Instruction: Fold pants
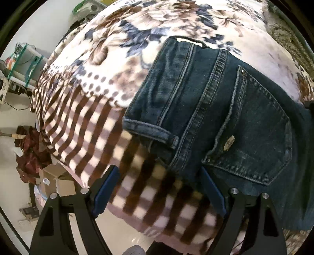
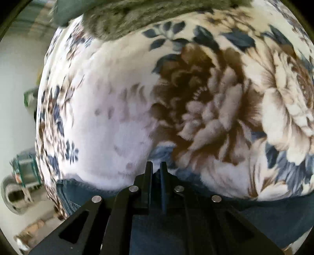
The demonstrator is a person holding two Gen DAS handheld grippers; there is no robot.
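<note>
Dark blue jeans [image 1: 225, 117] lie folded on a flowered blanket [image 1: 121, 58], with a back pocket facing up and a leg hem at the left. My left gripper [image 1: 159, 176] hangs open above the jeans' near edge. Its right finger [image 1: 212, 186] is at the denim and its left finger [image 1: 106, 186] is over the striped part of the blanket. Nothing sits between them. My right gripper [image 2: 156, 169] is shut, with its tips at the far edge of the jeans [image 2: 274, 215], which lie under it. I cannot tell whether any denim is pinched.
The blanket [image 2: 117, 117] covers a bed whose edge drops off at the left. On the floor there are a cardboard box [image 1: 57, 180], dark red cloth [image 1: 31, 149] and a shelf unit [image 1: 23, 62]. A grey-green furry cover [image 2: 137, 17] lies at the bed's far side.
</note>
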